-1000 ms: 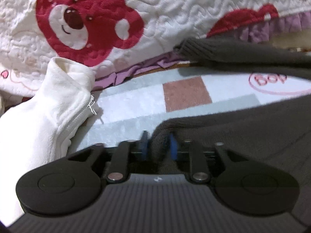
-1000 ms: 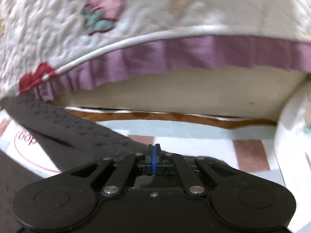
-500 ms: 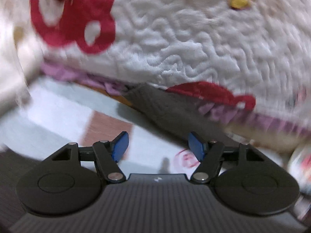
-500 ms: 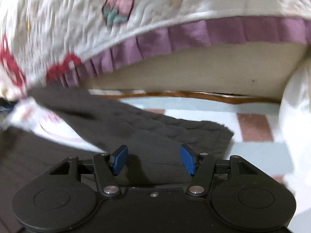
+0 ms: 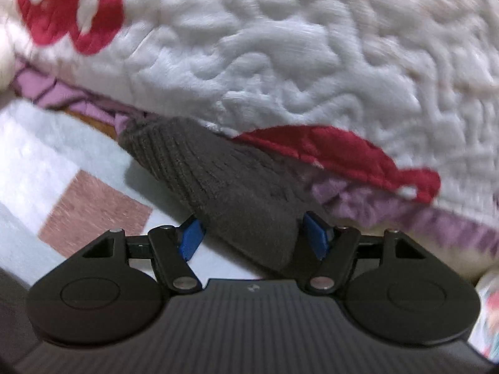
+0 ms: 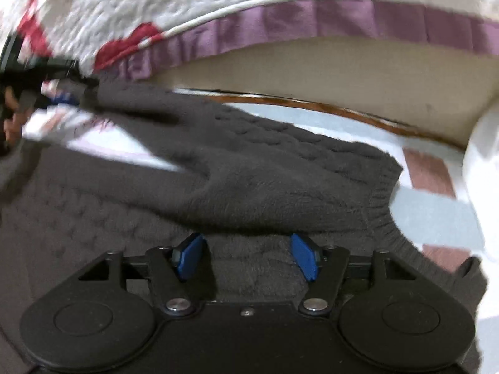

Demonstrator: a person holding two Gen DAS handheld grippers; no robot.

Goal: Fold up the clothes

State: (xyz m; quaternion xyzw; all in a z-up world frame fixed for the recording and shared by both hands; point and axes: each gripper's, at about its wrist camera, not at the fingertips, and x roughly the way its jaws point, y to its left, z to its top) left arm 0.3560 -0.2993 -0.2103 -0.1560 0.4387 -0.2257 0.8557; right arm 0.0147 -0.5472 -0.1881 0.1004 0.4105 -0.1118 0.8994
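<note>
Sleeve [image 6: 280, 168] folded over the dark sweater [image 6: 93, 218] — left gripper [image 5: 252, 240] spread round the other cuff [image 5: 224, 187], right gripper [image 6: 246, 255] opening, empty.

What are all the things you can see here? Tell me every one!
Dark grey knitted sweater: one, lying on the mat, one sleeve stretching toward the quilt.
White quilt with red bear pictures and purple frill: one, hanging behind the sweater.
Pale blue mat with brown squares: one, under everything.
White fabric: one piece, far right edge; too cropped to name.
Left gripper: black, blue fingers apart, either side of the sleeve.
Right gripper: black, blue fingers opening over the sweater.
</note>
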